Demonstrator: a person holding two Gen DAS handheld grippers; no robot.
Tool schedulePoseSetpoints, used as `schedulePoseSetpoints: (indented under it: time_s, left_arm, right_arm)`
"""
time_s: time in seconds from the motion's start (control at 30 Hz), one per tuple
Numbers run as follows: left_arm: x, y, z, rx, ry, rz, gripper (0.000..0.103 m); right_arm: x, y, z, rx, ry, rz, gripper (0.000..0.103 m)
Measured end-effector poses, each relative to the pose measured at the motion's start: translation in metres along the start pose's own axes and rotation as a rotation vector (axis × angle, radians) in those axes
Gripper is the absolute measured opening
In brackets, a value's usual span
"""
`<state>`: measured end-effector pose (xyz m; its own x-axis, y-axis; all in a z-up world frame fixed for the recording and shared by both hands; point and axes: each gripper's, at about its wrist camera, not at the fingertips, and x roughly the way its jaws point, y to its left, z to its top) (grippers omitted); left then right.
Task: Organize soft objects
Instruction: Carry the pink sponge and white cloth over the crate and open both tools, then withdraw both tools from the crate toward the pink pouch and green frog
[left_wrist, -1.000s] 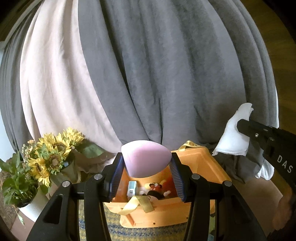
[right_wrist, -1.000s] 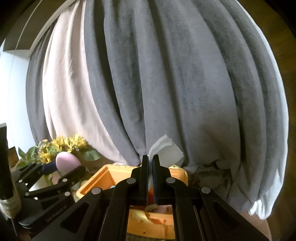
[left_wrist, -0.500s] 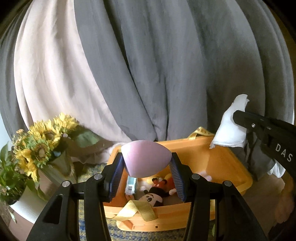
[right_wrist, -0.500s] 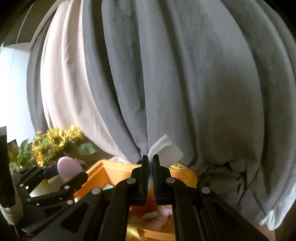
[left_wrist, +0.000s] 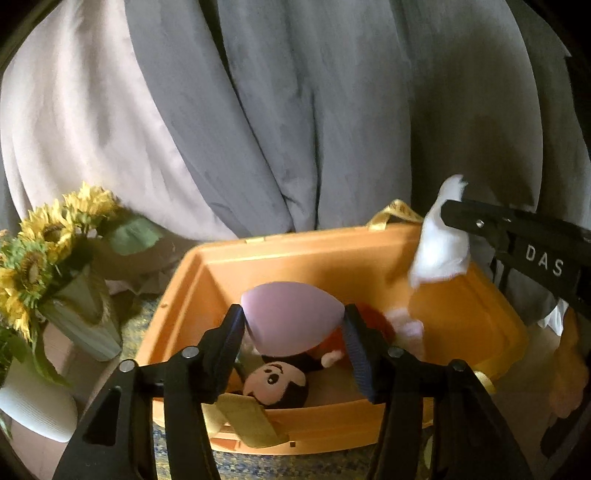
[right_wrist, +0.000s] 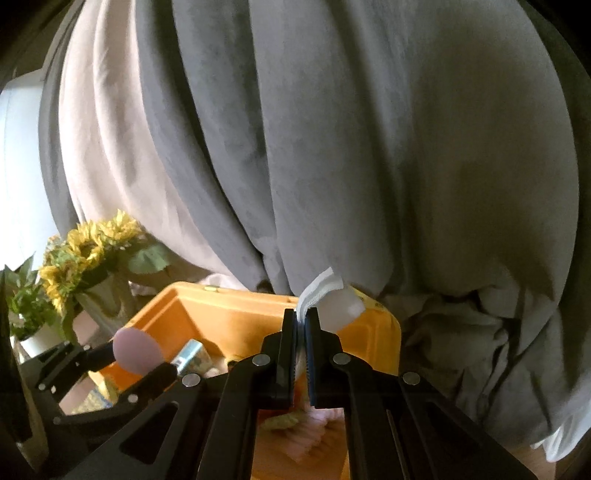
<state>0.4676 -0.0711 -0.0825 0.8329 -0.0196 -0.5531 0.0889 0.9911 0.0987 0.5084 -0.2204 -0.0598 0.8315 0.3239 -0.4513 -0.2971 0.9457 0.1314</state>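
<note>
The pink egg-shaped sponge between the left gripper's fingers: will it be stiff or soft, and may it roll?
The pink egg-shaped sponge probably squashes easily and weighs little. Its rounded shape may roll once dropped. The left gripper's jaws are opening around it.

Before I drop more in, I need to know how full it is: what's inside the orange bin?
In the orange bin: a black-haired plush doll, something pink and fluffy, a small silver item. The lilac sponge in the left gripper hides the middle.
</note>
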Motion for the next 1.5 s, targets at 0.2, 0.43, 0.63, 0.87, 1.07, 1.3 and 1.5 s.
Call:
schedulePoseSetpoints:
  time_s: [0.2, 0.43, 0.63, 0.87, 1.07, 1.3, 1.5]
  left_arm:
    - [0.002, -0.001, -0.001, 0.006, 0.005, 0.019, 0.07]
    - [-0.015, -0.001, 0.0, 0.004, -0.031, 0.05, 0.082]
    - [-0.045, -0.004, -0.001, -0.013, -0.077, 0.051, 0.087]
    - [-0.075, -0.016, -0.01, 0.006, -0.102, 0.03, 0.089]
    - [-0.088, -0.033, -0.027, 0.037, -0.076, -0.013, 0.089]
    - [-0.089, -0.055, -0.049, 0.138, -0.015, -0.049, 0.092]
    - [-0.085, -0.064, -0.071, 0.181, 0.046, -0.094, 0.092]
  right_arm:
    - [0.007, -0.006, -0.001, 0.012, 0.021, -0.027, 0.038]
    - [-0.005, -0.008, -0.001, 0.016, -0.007, -0.051, 0.058]
    - [-0.035, -0.008, -0.001, 0.012, -0.067, -0.072, 0.069]
    - [-0.073, -0.007, -0.005, 0.017, -0.121, -0.089, 0.074]
    - [-0.095, -0.009, -0.018, 0.024, -0.117, -0.095, 0.074]
    - [-0.106, -0.013, -0.04, 0.025, -0.047, -0.092, 0.074]
    - [-0.103, -0.016, -0.064, 0.031, 0.025, -0.089, 0.074]
